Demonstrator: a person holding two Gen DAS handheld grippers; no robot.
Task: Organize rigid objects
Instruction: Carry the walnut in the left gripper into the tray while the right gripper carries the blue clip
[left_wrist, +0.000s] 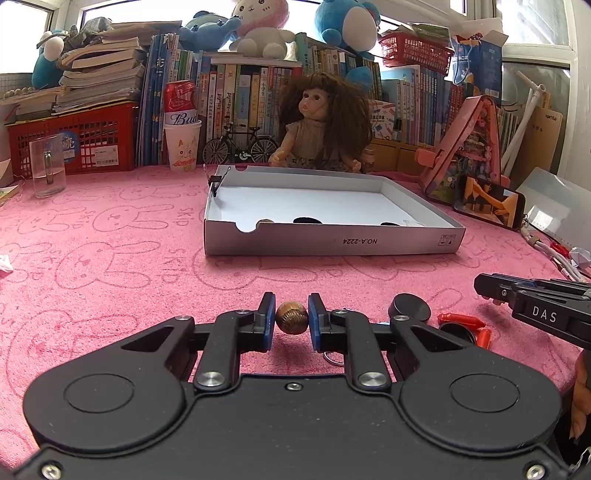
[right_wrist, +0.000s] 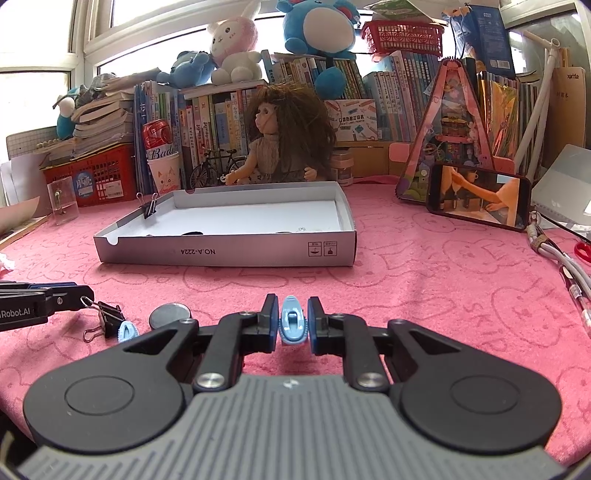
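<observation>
Left tongs (left_wrist: 291, 318) pinch a brown bead (left_wrist: 291, 317); right tongs (right_wrist: 293, 320) pinch a blue clip (right_wrist: 293, 325); next, I judge, carry both ahead into the box (left_wrist: 332, 242).

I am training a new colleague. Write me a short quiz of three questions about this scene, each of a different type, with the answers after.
1. True or false: the left gripper is shut on a small golden ball.
2. Multiple choice: what does the right gripper hold? A) a black binder clip B) a light blue plastic clip C) a black round disc
3. Fill in: a black binder clip is clamped on the wall of the open grey ____, which lies in front of the doll.

Key
1. True.
2. B, the light blue plastic clip.
3. Box.
</observation>
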